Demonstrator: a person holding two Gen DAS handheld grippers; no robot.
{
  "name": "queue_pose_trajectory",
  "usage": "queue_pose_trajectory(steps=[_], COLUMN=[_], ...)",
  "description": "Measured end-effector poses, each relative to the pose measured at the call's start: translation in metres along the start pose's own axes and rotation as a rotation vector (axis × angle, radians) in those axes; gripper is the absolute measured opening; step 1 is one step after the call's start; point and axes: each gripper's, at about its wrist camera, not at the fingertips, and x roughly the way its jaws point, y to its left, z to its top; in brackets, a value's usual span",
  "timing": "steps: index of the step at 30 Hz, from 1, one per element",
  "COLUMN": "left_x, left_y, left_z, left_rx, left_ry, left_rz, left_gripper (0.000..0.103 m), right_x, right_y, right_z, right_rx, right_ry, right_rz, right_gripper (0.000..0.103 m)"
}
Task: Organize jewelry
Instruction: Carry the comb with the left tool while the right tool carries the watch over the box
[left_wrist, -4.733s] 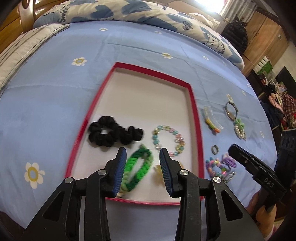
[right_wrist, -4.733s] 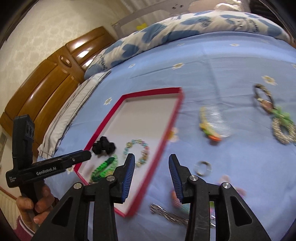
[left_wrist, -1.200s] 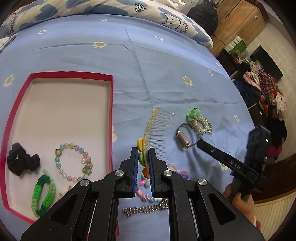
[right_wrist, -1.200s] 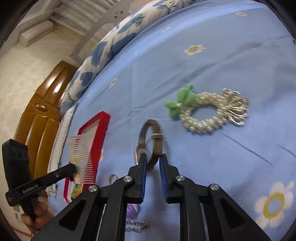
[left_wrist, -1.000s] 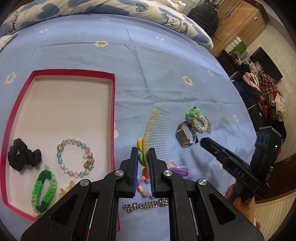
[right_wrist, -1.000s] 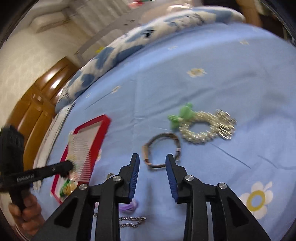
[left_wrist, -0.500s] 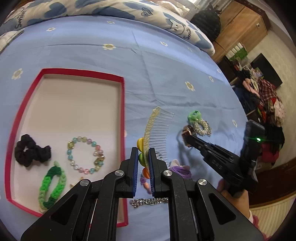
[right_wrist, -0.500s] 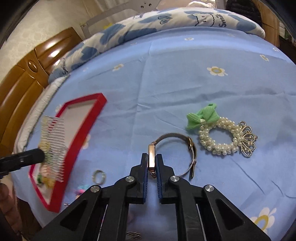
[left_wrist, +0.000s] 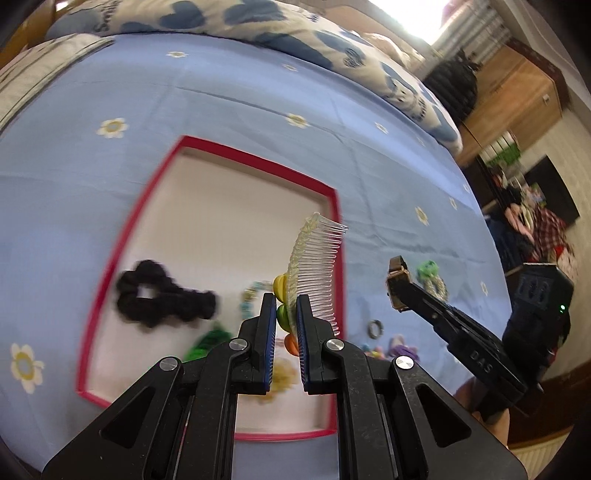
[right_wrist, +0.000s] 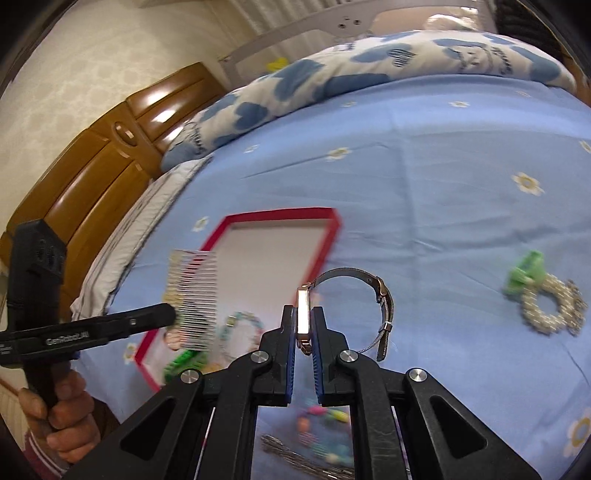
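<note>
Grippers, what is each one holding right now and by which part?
The left gripper grips the hair comb by its beaded spine. The right gripper pinches the watch by its case, band hanging free.

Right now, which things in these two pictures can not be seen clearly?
- Pastel bead bracelet in the red-rimmed tray: left view, blurred, partly behind the left claw.
- Small coloured beads and metal chain: right view, blurred behind the right claw.
- Small ring: left view, too small for detail.
</note>
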Motion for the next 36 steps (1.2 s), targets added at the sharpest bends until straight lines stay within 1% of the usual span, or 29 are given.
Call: queue_pose_trajectory(steps=[7,14,20,25,27,32,36], left_x=[-0.001,0.019,0.045,0.066,0.069,0.073,0.073], left_y=[0.036,0.058,0.069,0.074,0.076,0.081,0.081], left_z=[0.011,0.03,0.046,0.047,0.046,0.046,0.046], left_rx=[-0.057,-0.089,-0.094,-0.094,-0.094,-0.098,-0.097], left_ry=[-0.016,0.004,0.036,0.077,0.079,0.093,0.095], left_rz=[0.032,0.064,0.104,0.138,0.141,0.152,0.151], left_gripper=[0.009,0.009,0.009,0.009,0.01,0.011,0.011], right_x=[0.033,0.066,0.101,0.122,0.128,0.134,0.135], right_y=[0.044,0.065,0.064,0.06,0.057,0.054,0.053], right_z=[0.008,0.017,0.029,0.03,0.028,0.025,0.025], right_rx=[-0.07,-0.118,-0.123,-0.137,-0.138,-0.136,-0.13], right_ry=[0.038,0.076,0.124,0.163,0.182,0.199,0.205], right_rz=[0.053,0.063,0.048,0.029,0.024,0.025,0.032], right_gripper=[0.007,0.007,0.007,0.007,0.007,0.009,0.013])
